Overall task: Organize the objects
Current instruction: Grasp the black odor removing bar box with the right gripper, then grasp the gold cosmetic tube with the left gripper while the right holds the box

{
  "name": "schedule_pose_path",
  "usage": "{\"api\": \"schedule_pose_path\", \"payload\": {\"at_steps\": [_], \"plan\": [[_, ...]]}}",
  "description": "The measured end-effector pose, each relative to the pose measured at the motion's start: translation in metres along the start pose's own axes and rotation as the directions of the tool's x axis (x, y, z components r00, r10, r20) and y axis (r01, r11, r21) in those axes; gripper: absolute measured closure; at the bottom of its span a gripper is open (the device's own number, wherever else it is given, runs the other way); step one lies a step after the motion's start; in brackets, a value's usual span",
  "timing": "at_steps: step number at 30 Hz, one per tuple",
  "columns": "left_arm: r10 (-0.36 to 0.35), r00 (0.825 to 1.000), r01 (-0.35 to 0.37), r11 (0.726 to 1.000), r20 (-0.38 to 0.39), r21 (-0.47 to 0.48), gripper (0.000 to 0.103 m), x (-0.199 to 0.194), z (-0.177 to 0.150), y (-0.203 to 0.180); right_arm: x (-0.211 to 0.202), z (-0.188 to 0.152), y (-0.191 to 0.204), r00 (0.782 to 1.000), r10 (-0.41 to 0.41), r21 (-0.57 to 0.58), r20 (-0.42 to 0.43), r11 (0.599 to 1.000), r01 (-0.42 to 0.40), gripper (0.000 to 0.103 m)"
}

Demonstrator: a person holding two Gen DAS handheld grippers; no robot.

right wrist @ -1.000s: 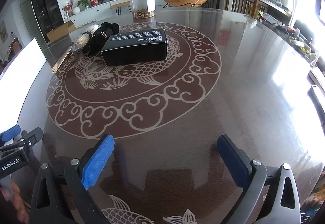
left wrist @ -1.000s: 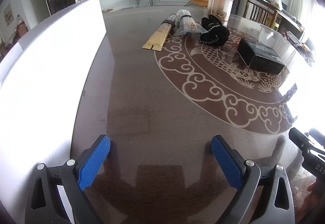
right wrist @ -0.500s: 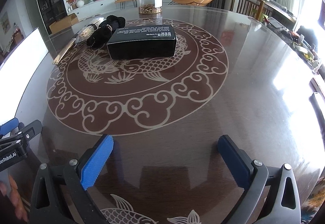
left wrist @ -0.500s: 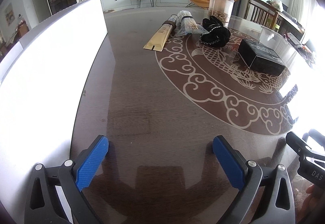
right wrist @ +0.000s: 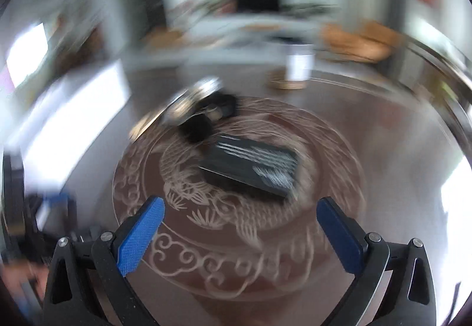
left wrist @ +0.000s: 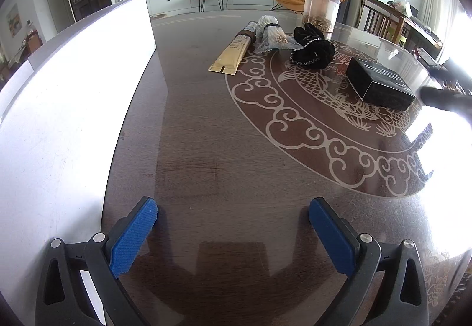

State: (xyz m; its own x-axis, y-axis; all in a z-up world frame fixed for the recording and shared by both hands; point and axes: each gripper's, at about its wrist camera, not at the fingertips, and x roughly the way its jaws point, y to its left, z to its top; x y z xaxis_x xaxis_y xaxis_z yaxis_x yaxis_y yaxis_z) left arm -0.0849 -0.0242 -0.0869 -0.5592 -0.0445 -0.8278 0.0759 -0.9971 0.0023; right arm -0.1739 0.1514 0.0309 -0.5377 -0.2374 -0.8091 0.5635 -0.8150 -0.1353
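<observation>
Objects for sorting, all untouched as far as visible: long flat tan kraft-paper packet (left wrist: 230,53), clear crinkled plastic bag of pale dried goods (left wrist: 273,33), black fabric bundle with pale stitched trim (left wrist: 313,48), matte black rectangular box with white print (left wrist: 380,83), tall clear plastic canister with black lid (left wrist: 322,10). Spread loosely along the far side of the dark round wooden table with pale carved dragon-and-cloud medallion (left wrist: 206,125); packet, bag and bundle touching or just beside one another, box a little apart toward the right, canister behind the bundle. Judged at the very start: nothing gathered, nothing lifted, all placing left to do.

Left gripper (left wrist: 233,225) low over bare tabletop near the white panel (left wrist: 73,107), well apart from every item, blue-padded jaws spread wide, nothing between them. Right gripper (right wrist: 240,228) also spread wide and empty, aimed at the black box (right wrist: 250,169) just ahead; that view heavily motion-blurred, so fine detail unreadable, though box and dark bundle (right wrist: 206,119) recognisable. Likely first pick: the box.

Box: rigid, sharp-edged, lying flat, broad face up, probably easy to clamp across its narrow width. Bundle: soft, apt to sag. Bag: slippery, contents loose.
</observation>
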Motion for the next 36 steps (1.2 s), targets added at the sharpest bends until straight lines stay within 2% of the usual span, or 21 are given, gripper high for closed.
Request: {"api": "schedule_pose_path", "payload": {"at_steps": [1, 3, 6, 8, 10, 11, 12, 14, 16, 19, 20, 25, 28, 29, 31, 36], "plan": [[0.000, 1.000, 0.000, 1.000, 0.000, 0.000, 0.000, 0.000, 0.000, 0.000, 0.008, 0.006, 0.003, 1.000, -0.013, -0.092, -0.024, 0.996, 0.011, 0.000], [0.001, 1.000, -0.001, 1.000, 0.000, 0.000, 0.000, 0.000, 0.000, 0.000, 0.031, 0.017, 0.016, 0.996, -0.017, -0.323, -0.089, 0.946, -0.013, 0.000], [-0.001, 1.000, 0.001, 1.000, -0.001, -0.001, 0.000, 0.000, 0.000, 0.000, 0.061, 0.024, 0.022, 0.983, -0.020, -0.444, -0.182, 0.894, -0.064, 0.000], [-0.001, 1.000, 0.001, 1.000, 0.000, -0.002, 0.000, 0.000, 0.000, 0.000, 0.082, 0.027, 0.018, 0.971, -0.040, -0.455, -0.235, 0.887, -0.073, 0.000], [-0.001, 1.000, 0.001, 1.000, 0.000, -0.002, 0.000, 0.000, 0.000, 0.000, 0.090, 0.039, 0.004, 0.967, 0.030, -0.348, -0.254, 0.930, -0.120, 0.000], [-0.002, 1.000, 0.002, 1.000, 0.001, -0.003, 0.000, 0.000, 0.000, 0.000, 0.095, 0.045, -0.005, 0.957, 0.070, -0.257, -0.282, 0.955, -0.146, 0.004], [-0.002, 1.000, 0.002, 1.000, 0.001, -0.002, 0.000, 0.000, 0.001, 0.000, 0.098, 0.048, -0.011, 0.952, 0.093, -0.179, -0.290, 0.973, -0.149, 0.010], [-0.001, 1.000, 0.001, 1.000, 0.001, -0.003, 0.000, 0.000, 0.001, 0.000, 0.096, 0.046, -0.021, 0.953, 0.149, -0.049, -0.263, 0.985, -0.167, 0.039], [-0.001, 1.000, 0.001, 1.000, 0.001, -0.003, 0.000, 0.000, 0.001, 0.000, 0.086, 0.039, -0.031, 0.965, 0.130, 0.095, -0.228, 0.989, -0.110, 0.044], [0.000, 1.000, 0.000, 1.000, 0.002, -0.004, 0.000, 0.000, 0.001, 0.000, 0.064, 0.016, -0.030, 0.980, 0.019, 0.231, -0.196, 0.972, 0.027, 0.044], [0.000, 1.000, 0.000, 1.000, 0.002, -0.003, 0.000, 0.000, 0.001, 0.000, 0.053, 0.004, -0.027, 0.984, -0.020, 0.286, -0.179, 0.956, 0.072, 0.044], [0.000, 1.000, 0.000, 1.000, 0.002, -0.004, 0.000, 0.000, 0.001, 0.000, 0.012, -0.043, -0.002, 0.983, -0.156, 0.441, -0.098, 0.879, 0.183, 0.044], [0.000, 1.000, 0.000, 1.000, 0.002, -0.004, 0.000, 0.000, 0.001, 0.000, 0.001, -0.061, 0.009, 0.980, -0.195, 0.469, -0.048, 0.862, 0.195, 0.041], [0.000, 1.000, 0.000, 1.000, 0.002, -0.004, 0.000, 0.000, 0.001, 0.000, 0.002, -0.064, 0.011, 0.981, -0.190, 0.474, -0.042, 0.861, 0.187, 0.030], [0.000, 1.000, 0.000, 1.000, 0.002, -0.003, 0.000, 0.000, 0.001, 0.000, 0.001, -0.068, 0.012, 0.985, -0.167, 0.487, -0.037, 0.858, 0.164, 0.017], [-0.004, 1.000, 0.004, 1.000, -0.020, 0.009, 0.000, 0.008, 0.017, -0.006, 0.006, -0.076, 0.013, 0.987, -0.159, 0.512, -0.021, 0.846, 0.147, 0.016]]}}
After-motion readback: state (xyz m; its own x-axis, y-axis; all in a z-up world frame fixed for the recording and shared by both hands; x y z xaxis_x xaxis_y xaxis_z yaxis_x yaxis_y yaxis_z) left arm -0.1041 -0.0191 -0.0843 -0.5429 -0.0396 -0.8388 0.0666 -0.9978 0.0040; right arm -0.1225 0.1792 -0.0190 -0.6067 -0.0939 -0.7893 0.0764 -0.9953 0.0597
